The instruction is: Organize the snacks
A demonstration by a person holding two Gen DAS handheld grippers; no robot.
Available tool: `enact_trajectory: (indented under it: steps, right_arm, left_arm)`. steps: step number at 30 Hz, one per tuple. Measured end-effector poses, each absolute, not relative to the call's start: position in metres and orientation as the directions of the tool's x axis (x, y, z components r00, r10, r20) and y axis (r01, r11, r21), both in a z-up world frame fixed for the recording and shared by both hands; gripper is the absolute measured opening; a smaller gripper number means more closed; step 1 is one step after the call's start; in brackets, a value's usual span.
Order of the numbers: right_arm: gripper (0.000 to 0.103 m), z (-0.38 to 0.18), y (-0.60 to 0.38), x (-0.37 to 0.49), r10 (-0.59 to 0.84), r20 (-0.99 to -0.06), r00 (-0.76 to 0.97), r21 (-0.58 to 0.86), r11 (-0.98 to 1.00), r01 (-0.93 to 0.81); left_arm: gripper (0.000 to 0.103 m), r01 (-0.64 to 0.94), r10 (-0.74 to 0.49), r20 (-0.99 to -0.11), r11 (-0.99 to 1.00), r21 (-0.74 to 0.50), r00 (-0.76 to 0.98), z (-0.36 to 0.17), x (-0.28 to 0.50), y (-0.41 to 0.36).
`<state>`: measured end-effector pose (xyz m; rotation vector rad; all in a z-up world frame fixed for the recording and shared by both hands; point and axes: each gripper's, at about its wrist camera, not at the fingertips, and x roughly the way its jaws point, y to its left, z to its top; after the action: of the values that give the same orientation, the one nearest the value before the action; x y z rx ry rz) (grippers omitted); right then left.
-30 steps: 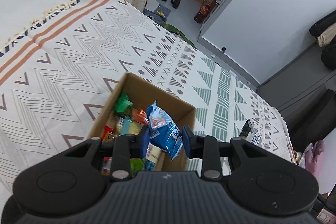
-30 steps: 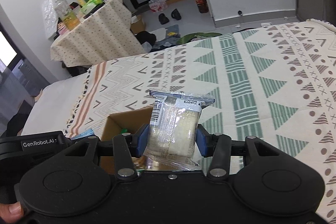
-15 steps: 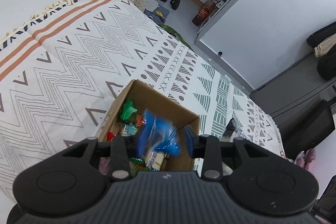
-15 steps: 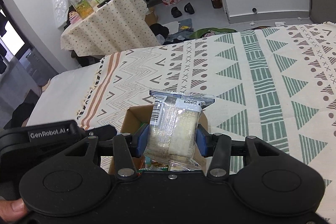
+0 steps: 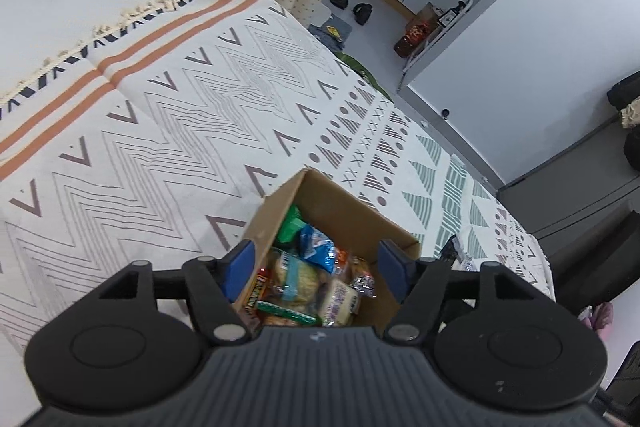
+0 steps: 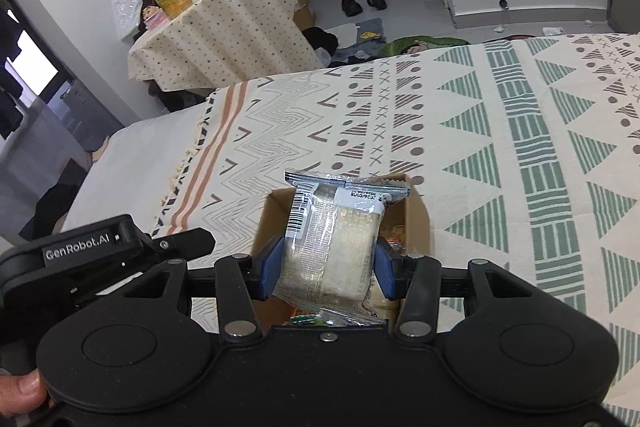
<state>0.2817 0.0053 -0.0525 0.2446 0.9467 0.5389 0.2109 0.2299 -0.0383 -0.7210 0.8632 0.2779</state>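
Snacks [image 5: 308, 279] lying piled inside cardboard box [image 5: 340, 203] on patterned blanket [image 5: 160, 131]. Am holding left gripper [image 5: 316, 263] tilted down over box, fingers spread wide, gripping nothing; blue packet [image 5: 318, 247] resting on top of pile. Am keeping right gripper [image 6: 328, 263] above box, blue pads [image 6: 272, 263] clamping clear-wrapped pastry [image 6: 332, 247] upright. My thumb [image 6: 20, 393] showing at lower left.

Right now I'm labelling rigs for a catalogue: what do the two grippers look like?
Both the left gripper and the right gripper are matte black, with blue pads on the fingers, silver pivot screws and round discs on the ribbed body. White "GenRobot.AI" lettering marks the left one's side in the right view.
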Motion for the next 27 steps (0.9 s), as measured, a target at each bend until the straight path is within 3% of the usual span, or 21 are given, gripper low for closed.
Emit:
enact_trajectory:
  steps: [4, 8, 27]
  right_arm:
    - [0.062, -0.057, 0.001, 0.284, 0.512, -0.724, 0.462, 0.426, 0.859, -0.285]
    - [0.074, -0.056, -0.009, 0.282, 0.511, -0.716, 0.476, 0.442, 0.859, -0.257]
    - [0.097, -0.026, -0.066, 0.245, 0.49, -0.684, 0.54, 0.418, 0.87, -0.261]
  left_arm:
    - [0.07, -0.5, -0.055, -0.779, 0.737, -0.454, 0.625, -0.037, 0.208, 0.232]
    - [0.078, -0.499, -0.04, -0.786, 0.752, -0.43, 0.617, -0.034, 0.204, 0.23]
    - [0.096, -0.417, 0.001, -0.798, 0.854, -0.313, 0.602, -0.006, 0.177, 0.181]
